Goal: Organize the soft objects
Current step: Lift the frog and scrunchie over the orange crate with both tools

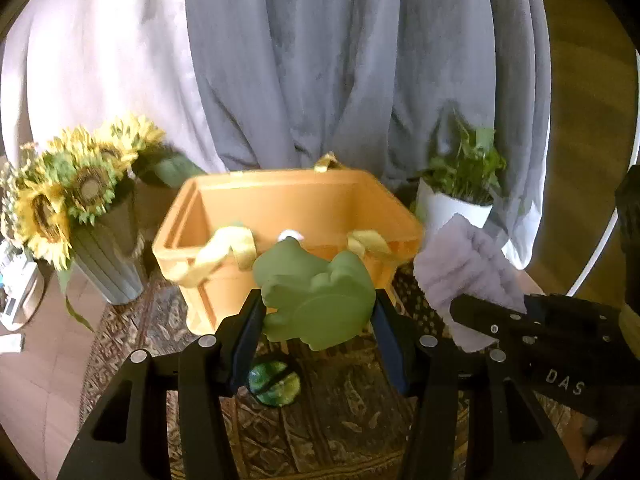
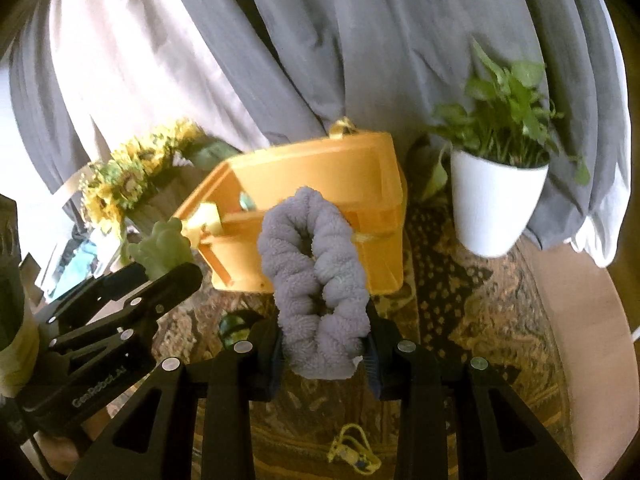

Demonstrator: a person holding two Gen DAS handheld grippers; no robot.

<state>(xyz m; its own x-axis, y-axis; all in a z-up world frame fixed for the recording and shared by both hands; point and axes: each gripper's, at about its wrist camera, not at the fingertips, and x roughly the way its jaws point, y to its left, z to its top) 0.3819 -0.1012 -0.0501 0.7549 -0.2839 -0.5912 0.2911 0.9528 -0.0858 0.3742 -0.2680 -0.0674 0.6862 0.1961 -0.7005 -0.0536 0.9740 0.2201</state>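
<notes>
My left gripper (image 1: 318, 312) is shut on a soft green frog toy (image 1: 316, 300) and holds it in the air just in front of an open orange box (image 1: 224, 216) with yellow ribbon handles. My right gripper (image 2: 325, 350) is shut on a fluffy purple-grey twisted plush (image 2: 316, 276), also held up in front of the orange box (image 2: 360, 176). The plush shows at the right of the left wrist view (image 1: 468, 276); the frog shows at the left of the right wrist view (image 2: 162, 246). A green ball (image 1: 274, 384) lies on the rug below the frog.
A vase of sunflowers (image 1: 76, 196) stands left of the box and a white potted plant (image 2: 496, 200) stands to its right. Grey and white curtains (image 1: 340, 60) hang behind. A patterned rug (image 2: 480, 320) covers the floor. A small yellow string item (image 2: 352, 452) lies near me.
</notes>
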